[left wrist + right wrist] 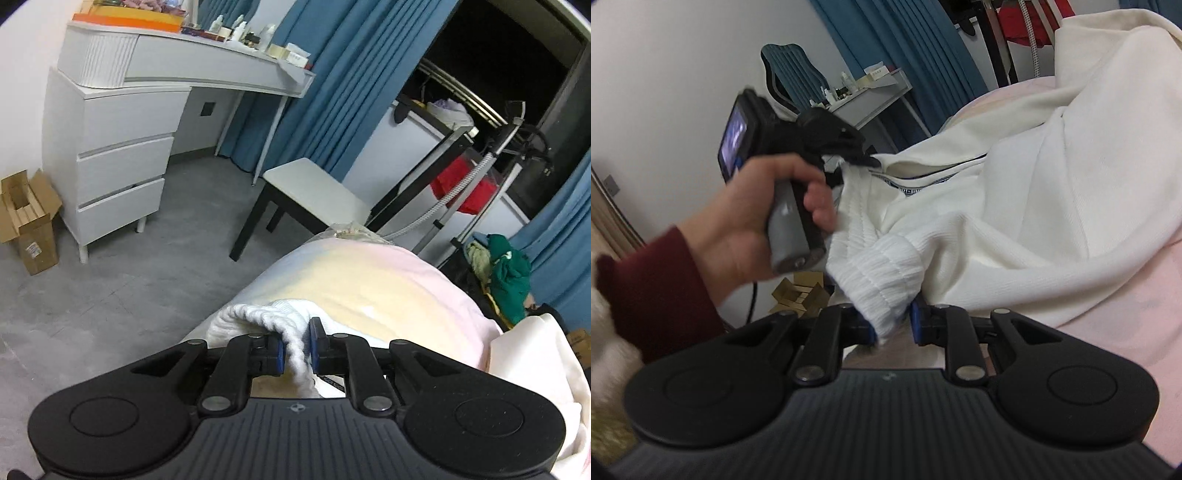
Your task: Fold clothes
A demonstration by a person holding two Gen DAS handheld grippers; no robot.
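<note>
Presently the white garment (1052, 177) lies heaped on the bed (1126, 295), over its pink cover, with two edges lifted clear. The right gripper (894, 323) is clenched on a ribbed cuff (879, 280). The left gripper (297, 349) is nipped on a twisted white edge (291, 343) of the same garment; from the right wrist view it sits at the garment's upper left, held by a hand (750, 218) in a dark red sleeve (657, 291).

Judgement: the step in hand is carrying two held edges across for a fold. The next move calls for both grips kept firm, the cloth drawn taut between them, then laid flat on the bed.

Only the right wrist view shows the bulk of the garment and the hand. Only the left wrist view shows the room beyond: a white dresser (122, 177), a chair (314, 192) and blue curtains (332, 92).
</note>
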